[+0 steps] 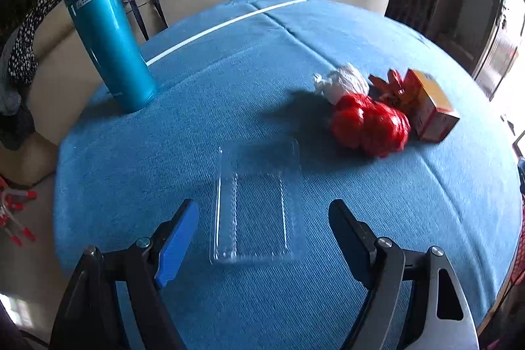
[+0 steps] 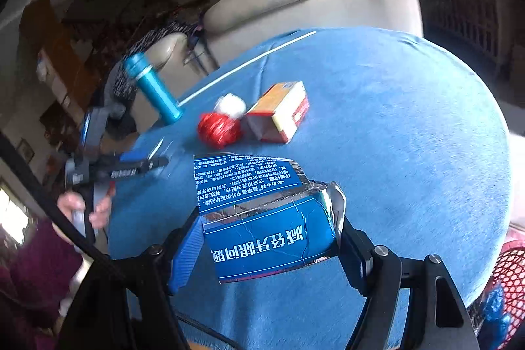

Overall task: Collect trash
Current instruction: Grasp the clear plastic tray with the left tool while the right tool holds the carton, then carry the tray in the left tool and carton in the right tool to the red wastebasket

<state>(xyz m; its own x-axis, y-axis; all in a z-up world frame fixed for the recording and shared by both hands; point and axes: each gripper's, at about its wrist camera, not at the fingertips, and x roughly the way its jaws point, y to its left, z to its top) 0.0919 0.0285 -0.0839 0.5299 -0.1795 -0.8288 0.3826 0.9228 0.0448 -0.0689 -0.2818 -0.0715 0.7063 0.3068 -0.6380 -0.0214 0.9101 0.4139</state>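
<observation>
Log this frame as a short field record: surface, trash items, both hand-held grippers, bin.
surface: round table with blue cloth
left hand-held gripper: open, empty, jaws either side of the clear plastic tray, not touching it
right hand-held gripper: shut on crushed blue carton
loose trash: red plastic bag, white crumpled wad, orange box, clustered together
not trash, likely: teal bottle, upright
bin: red mesh basket at table edge, right wrist view
</observation>
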